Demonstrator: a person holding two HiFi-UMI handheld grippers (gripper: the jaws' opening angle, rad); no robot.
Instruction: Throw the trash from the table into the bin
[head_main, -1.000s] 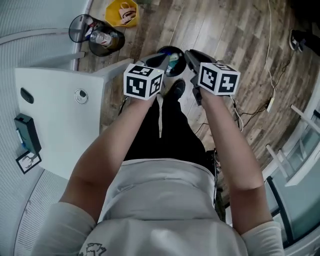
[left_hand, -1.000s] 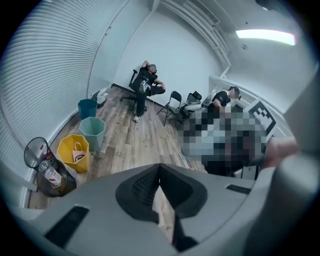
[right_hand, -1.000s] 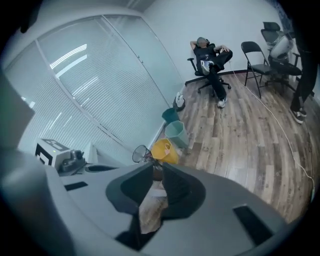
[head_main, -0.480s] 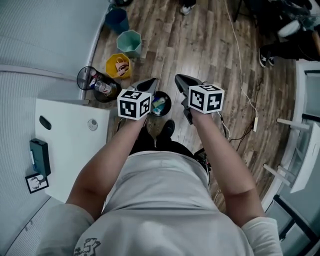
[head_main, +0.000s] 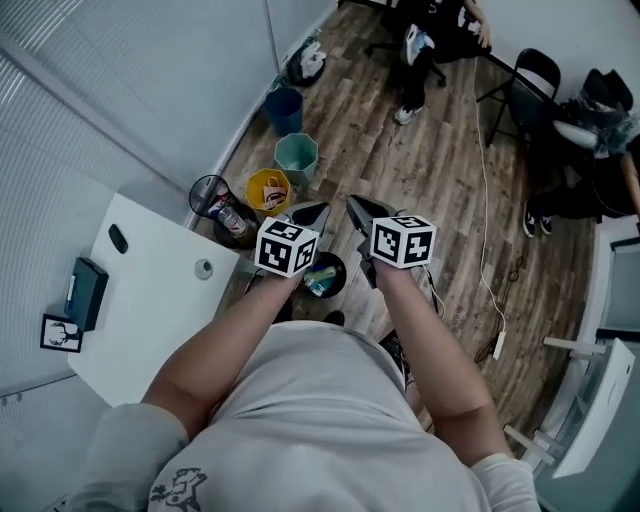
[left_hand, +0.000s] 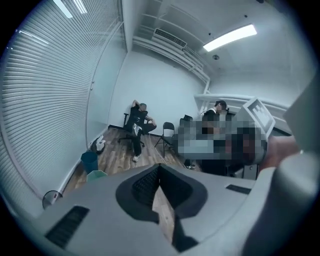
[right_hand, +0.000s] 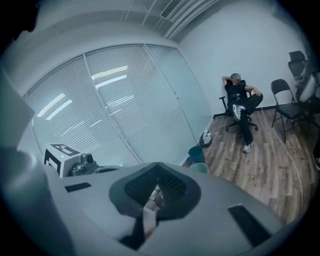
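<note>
left tool (head_main: 307, 213) and right tool (head_main: 361, 208) both closed tight, nothing held, by bin (head_main: 340, 271). drop judged done; next, reach counter (head_main: 150, 300), jaws opening for any remaining trash.

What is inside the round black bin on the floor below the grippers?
Blue-green trash lies in the round black bin; the left gripper covers the bin's left part, so anything there stays unseen.

No word, brand or number can be read anywhere. The left cube (head_main: 287, 248) and the right cube (head_main: 403, 241) bear only black-and-white square patterns, no letters.
</note>
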